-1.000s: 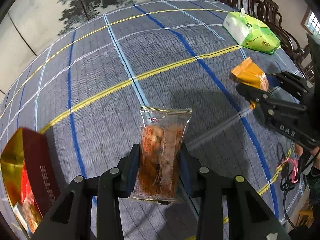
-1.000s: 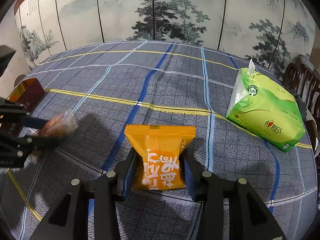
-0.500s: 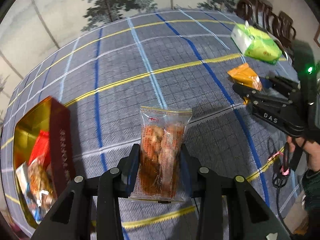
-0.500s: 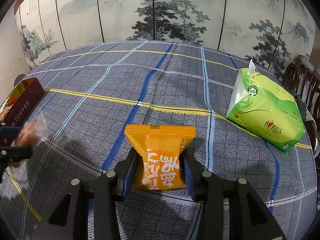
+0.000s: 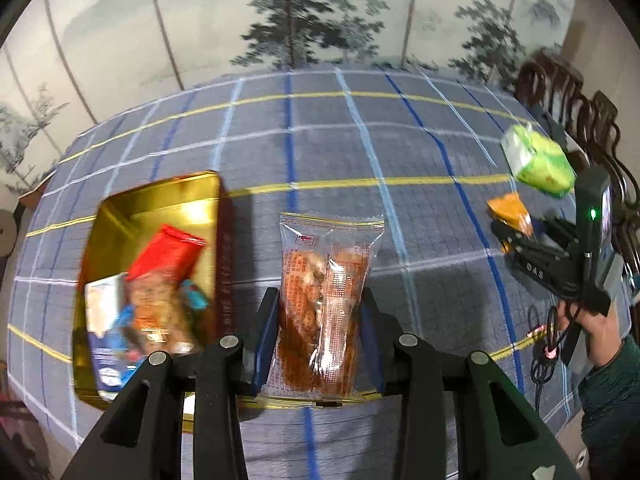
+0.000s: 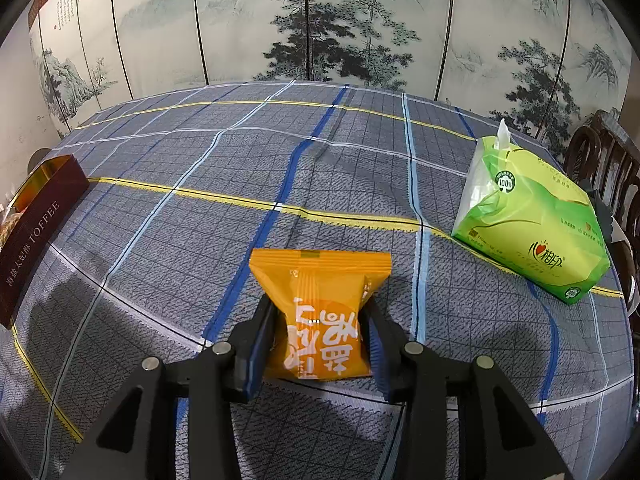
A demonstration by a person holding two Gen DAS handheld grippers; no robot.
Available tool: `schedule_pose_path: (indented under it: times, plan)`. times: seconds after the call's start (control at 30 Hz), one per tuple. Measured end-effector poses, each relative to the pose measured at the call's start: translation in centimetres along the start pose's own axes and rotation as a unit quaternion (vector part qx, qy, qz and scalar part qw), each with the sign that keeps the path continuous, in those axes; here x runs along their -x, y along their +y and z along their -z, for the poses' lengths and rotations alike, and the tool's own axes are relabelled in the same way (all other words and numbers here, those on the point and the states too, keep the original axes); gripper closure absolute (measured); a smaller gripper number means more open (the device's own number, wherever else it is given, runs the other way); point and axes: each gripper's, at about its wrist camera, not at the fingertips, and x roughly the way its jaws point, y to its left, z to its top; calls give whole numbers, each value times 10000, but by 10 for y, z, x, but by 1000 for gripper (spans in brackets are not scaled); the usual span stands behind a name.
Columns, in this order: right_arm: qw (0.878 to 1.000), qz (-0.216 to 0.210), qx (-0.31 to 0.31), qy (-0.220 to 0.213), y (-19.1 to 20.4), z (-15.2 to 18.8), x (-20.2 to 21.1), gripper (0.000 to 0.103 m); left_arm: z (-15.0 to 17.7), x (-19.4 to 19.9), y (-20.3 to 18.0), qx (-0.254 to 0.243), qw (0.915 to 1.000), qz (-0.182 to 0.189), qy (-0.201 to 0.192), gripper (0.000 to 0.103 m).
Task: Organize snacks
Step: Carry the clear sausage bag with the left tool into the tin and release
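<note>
My left gripper (image 5: 320, 320) is shut on a clear snack packet (image 5: 326, 304) with brown pieces inside, held above the checked tablecloth. To its left lies an open gold tin (image 5: 120, 208) with dark red walls, holding a red packet (image 5: 168, 254) and several other snacks. My right gripper (image 6: 318, 336) is shut on an orange snack packet (image 6: 320, 300), low over the cloth. The left wrist view shows that right gripper (image 5: 510, 232) at far right, with the orange packet (image 5: 510, 210) in it. The tin's red wall (image 6: 30, 236), marked TOFFEE, shows at the left edge of the right wrist view.
A green tissue pack (image 6: 528, 228) lies on the table at the right, also the green tissue pack (image 5: 538, 160) in the left wrist view. Dark wooden chairs (image 5: 568, 92) stand past the table's right edge. A painted folding screen (image 6: 320, 20) closes the back. A person's hand (image 5: 596, 328) holds the right gripper.
My left gripper rose and swung left with the clear packet, so the gold tin's inside has come into full view beside it. The right gripper and its orange packet stayed still.
</note>
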Motion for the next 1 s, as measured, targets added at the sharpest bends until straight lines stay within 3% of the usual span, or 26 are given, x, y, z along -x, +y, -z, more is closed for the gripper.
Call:
schedule_pose_path:
  times: [0.2,0.63,1.0]
  plan:
    - [10000,1,1,0,1,0,0,59,-3,9,46,480,9984,-288,-34,69]
    - [10000,-6,-5,2,0,0,0,59,-12,33,125,807,9918,-980,-118,68]
    - [10000,-6,-5,3,0,0,0,59,4,-4,157,1042,9871,-1166,339,68]
